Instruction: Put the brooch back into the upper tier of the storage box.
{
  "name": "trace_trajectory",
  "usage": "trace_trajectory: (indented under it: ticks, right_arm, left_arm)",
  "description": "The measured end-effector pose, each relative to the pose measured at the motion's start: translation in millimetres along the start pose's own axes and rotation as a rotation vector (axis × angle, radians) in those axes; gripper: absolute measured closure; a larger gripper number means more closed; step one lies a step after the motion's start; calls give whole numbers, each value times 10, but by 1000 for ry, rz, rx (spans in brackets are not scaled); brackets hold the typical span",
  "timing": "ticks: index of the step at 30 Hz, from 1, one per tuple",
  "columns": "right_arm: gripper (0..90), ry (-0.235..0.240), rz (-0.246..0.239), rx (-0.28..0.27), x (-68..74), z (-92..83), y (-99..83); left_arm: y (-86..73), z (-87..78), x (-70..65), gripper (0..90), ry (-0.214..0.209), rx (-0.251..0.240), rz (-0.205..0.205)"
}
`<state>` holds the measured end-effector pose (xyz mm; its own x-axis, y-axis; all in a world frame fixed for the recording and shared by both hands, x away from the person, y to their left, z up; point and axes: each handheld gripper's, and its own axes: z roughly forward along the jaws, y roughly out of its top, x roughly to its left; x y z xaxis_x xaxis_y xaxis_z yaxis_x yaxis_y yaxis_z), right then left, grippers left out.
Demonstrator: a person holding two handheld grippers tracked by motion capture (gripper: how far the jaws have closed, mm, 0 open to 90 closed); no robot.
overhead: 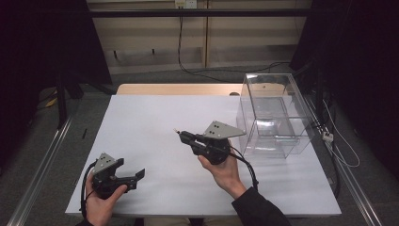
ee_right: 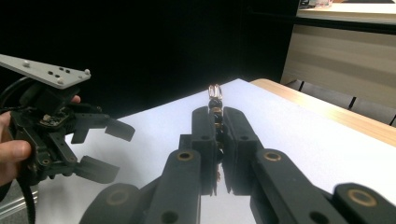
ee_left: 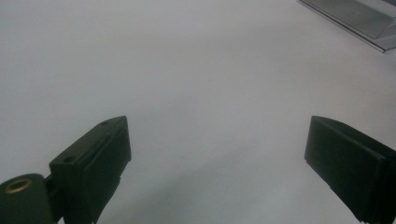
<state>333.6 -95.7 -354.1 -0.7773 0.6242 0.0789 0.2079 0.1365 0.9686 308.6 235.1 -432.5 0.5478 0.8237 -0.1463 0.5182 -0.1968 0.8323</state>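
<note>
The beaded string (ee_right: 215, 100) is what we have in hand here, a short run of dark and clear beads pinched between the pressed-together jaws of the right tool (ee_right: 215, 122), its end poking out past the tips. We judge this to be the carrying step: the piece is lifted off the white desk (overhead: 155, 122) and held above its middle.

Going left to right in the high view, the left tool (overhead: 134, 176) rests low near the front left of the desk, gripped in the left hand (overhead: 101, 203), jaws spread wide with nothing between them (its own view looks down on bare desk between the two pads). Next comes the right tool (overhead: 181, 135), gripped from below by the right hand (overhead: 226, 172), tilted so its jaws point up and to the left, away from the person. Farthest right stands the clear box (overhead: 273, 115), open-topped as far as we can tell, well apart from the beads.

If the box is the goal, we think the next move calls for swinging the right tool rightward over its rim, keeping the pinch firm, since the string is thin and could slip.
</note>
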Motion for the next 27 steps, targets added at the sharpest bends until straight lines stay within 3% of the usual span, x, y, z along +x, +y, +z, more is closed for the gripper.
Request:
trace_trajectory:
  ticks: [13,22,27]
  right_arm:
    - [846,-41,7,-86,-75,-257,141]
    - [846,-58,0,-105,-115,-398,170]
    - [845,-65,15,-139,-152,-519,245]
  left_arm:
    - [8,3,7,63,-11,-10,-3]
    - [10,1,3,58,-17,-15,-2]
    - [17,-9,8,35,-21,-20,16]
